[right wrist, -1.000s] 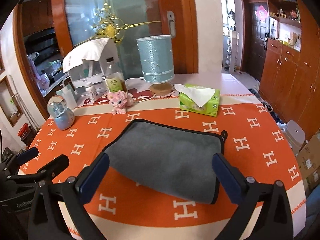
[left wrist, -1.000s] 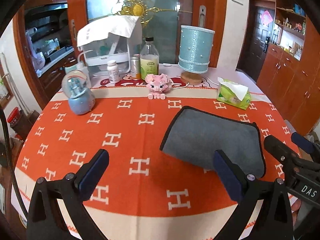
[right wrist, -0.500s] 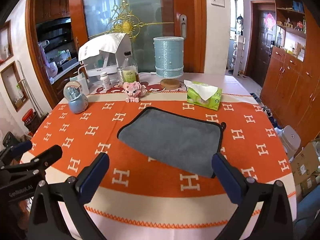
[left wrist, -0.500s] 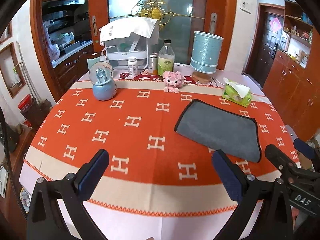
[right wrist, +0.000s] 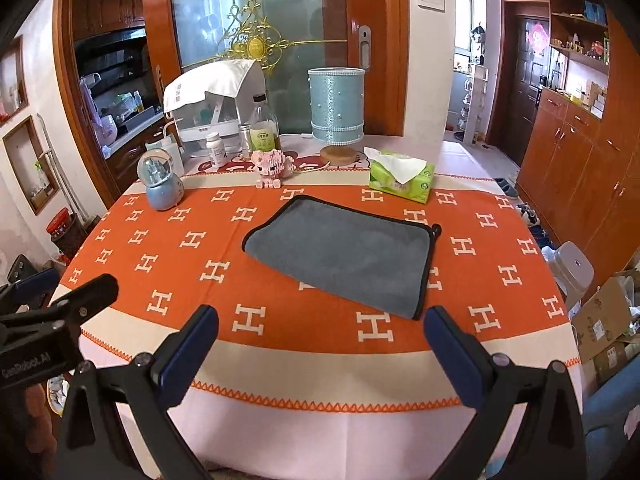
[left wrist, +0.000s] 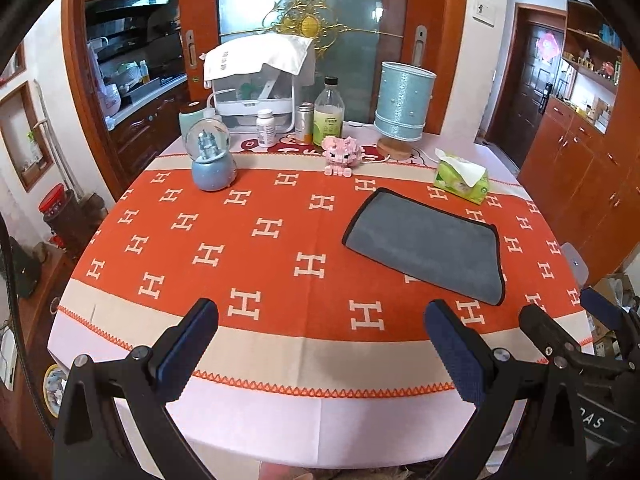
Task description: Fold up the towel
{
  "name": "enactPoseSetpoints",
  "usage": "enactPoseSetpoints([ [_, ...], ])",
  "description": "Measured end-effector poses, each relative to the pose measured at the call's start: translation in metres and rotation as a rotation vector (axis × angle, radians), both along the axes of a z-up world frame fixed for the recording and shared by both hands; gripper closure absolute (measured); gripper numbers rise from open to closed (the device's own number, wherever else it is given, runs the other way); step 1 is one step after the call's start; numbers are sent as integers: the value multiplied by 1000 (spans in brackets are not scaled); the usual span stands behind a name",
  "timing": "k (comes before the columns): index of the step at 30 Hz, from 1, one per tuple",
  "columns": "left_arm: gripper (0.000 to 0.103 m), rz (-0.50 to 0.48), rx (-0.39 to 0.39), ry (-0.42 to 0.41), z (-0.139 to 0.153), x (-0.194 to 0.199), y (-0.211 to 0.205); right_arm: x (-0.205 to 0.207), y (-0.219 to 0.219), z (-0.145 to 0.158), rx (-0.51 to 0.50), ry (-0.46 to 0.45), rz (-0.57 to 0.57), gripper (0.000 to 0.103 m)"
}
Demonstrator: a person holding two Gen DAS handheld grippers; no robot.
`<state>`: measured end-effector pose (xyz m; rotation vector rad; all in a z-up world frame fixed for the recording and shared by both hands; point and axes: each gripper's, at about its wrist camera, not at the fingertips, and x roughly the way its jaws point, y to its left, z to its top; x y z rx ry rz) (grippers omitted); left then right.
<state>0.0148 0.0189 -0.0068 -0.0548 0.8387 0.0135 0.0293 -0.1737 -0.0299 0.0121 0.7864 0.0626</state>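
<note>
Right wrist view shows the towel [right wrist: 344,252] folded flat; the left gripper [left wrist: 320,344] and the right gripper [right wrist: 320,344] gape wide, empty, so little remains.

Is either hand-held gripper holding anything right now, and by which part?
Nothing is held. The left hand-held gripper and right hand-held gripper are both open, and the towel lies untouched on the table.

gray towel [right wrist: 340,252] folded flat on orange table [right wrist: 280,336], black edging along far and right sides. right gripper [right wrist: 320,344] spread wide at near edge, empty. left gripper [right wrist: 52,312] low at left. tissue pack [right wrist: 402,182] just beyond towel.
</note>
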Motion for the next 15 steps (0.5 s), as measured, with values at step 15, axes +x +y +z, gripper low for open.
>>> enactPoseSetpoints([
  [15,1,5,20,-36,11,-5,-4,-8,-2,13,0,-8,-28,0],
])
